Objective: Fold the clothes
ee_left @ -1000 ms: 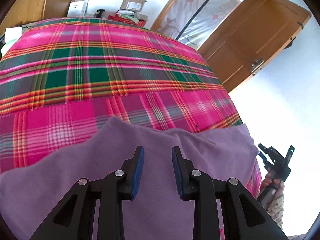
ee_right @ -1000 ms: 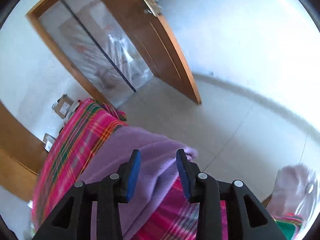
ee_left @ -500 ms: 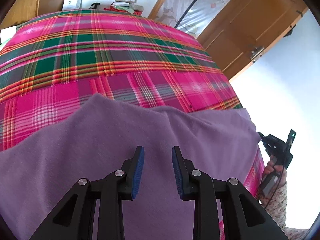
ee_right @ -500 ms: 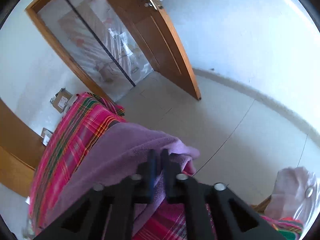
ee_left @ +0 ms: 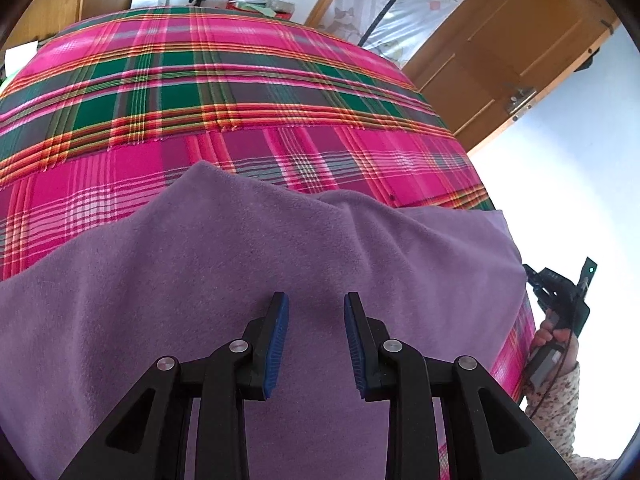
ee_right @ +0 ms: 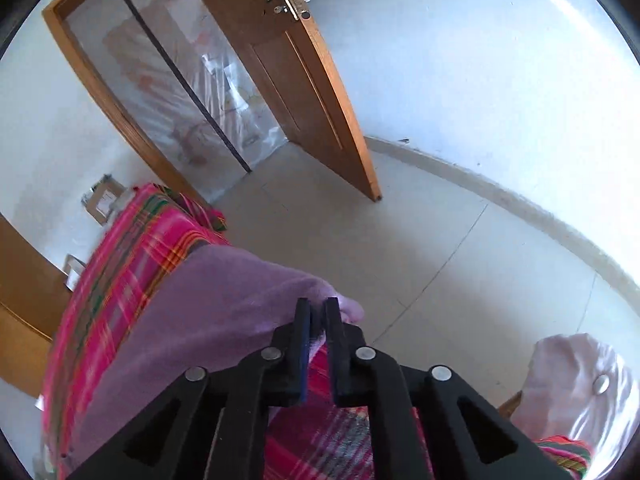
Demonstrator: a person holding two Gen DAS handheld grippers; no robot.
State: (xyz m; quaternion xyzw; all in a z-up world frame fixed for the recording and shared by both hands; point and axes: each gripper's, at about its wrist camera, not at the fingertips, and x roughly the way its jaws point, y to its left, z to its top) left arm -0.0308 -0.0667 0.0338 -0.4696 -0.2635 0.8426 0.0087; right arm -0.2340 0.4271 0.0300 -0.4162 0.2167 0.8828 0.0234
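Right gripper (ee_right: 318, 316) has closed on the fleece (ee_right: 224, 304) corner since a second ago.
Left gripper (ee_left: 312, 312) hovers open over fleece on the plaid bed (ee_left: 200, 80).

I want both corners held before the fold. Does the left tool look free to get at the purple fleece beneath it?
Probably yes: the left tool hangs open over the purple fleece, with nothing between them.
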